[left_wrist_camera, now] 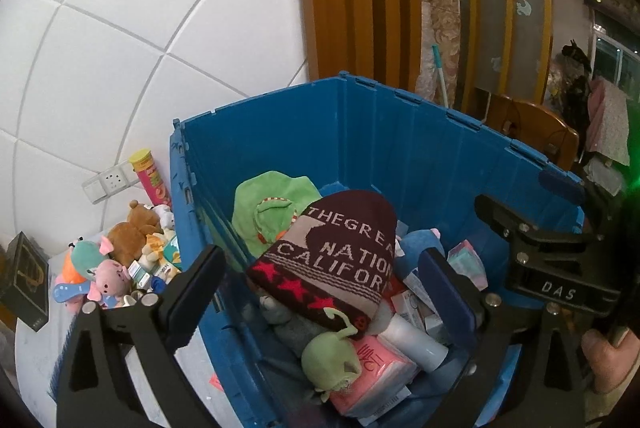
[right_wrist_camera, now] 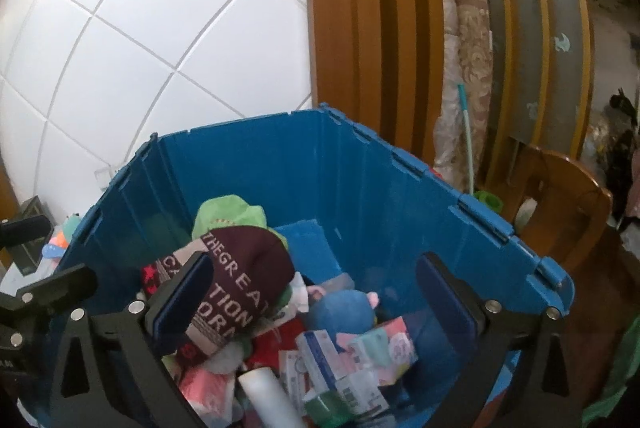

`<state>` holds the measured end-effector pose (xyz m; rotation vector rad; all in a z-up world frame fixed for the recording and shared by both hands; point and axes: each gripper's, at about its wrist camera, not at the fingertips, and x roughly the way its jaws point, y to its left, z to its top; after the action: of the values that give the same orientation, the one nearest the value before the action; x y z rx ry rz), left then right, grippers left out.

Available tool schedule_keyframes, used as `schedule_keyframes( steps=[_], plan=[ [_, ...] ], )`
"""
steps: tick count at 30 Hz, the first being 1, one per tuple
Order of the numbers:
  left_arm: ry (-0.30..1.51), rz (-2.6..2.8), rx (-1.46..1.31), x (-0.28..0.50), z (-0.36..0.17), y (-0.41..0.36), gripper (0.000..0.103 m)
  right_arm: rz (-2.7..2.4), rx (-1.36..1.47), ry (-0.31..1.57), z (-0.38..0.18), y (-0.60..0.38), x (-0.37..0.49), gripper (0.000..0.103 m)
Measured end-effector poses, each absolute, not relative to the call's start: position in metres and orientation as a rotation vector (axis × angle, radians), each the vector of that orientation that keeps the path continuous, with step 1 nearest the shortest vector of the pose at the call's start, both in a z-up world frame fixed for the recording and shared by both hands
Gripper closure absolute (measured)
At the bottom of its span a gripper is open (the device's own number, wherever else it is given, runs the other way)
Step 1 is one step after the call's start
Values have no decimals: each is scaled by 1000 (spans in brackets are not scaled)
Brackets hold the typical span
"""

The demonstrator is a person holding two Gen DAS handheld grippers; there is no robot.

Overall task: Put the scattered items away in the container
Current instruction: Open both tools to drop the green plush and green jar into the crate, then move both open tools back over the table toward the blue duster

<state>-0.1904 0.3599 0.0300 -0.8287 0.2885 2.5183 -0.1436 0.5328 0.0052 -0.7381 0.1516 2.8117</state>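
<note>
Beanie (left_wrist_camera: pixel 340 256) lies in the blue crate (left_wrist_camera: pixel 280 132); both tools, left tool (left_wrist_camera: pixel 320 284) and right tool (right_wrist_camera: pixel 316 292), released; plush toys (left_wrist_camera: pixel 116 256) remain outside its left wall.

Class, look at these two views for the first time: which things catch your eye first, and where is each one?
The big blue crate fills the middle of both views. On top of its jumbled contents lies a maroon knitted hat with pale lettering and red stars, a green cloth behind it. Outside, by the crate's left wall, soft toys lie heaped beside a pink snack tube.
</note>
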Motion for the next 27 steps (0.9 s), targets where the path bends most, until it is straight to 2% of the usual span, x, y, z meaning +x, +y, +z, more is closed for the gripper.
schedule_keyframes(
  steps=[15,27],
  plan=[
    [171,2579,-841,-196,28,306,5,2818,-761,110,5,503,-148,0],
    [81,2680,-873,-197,16,201,5,2934,-679,39,30,416,-152,0]
  ],
)
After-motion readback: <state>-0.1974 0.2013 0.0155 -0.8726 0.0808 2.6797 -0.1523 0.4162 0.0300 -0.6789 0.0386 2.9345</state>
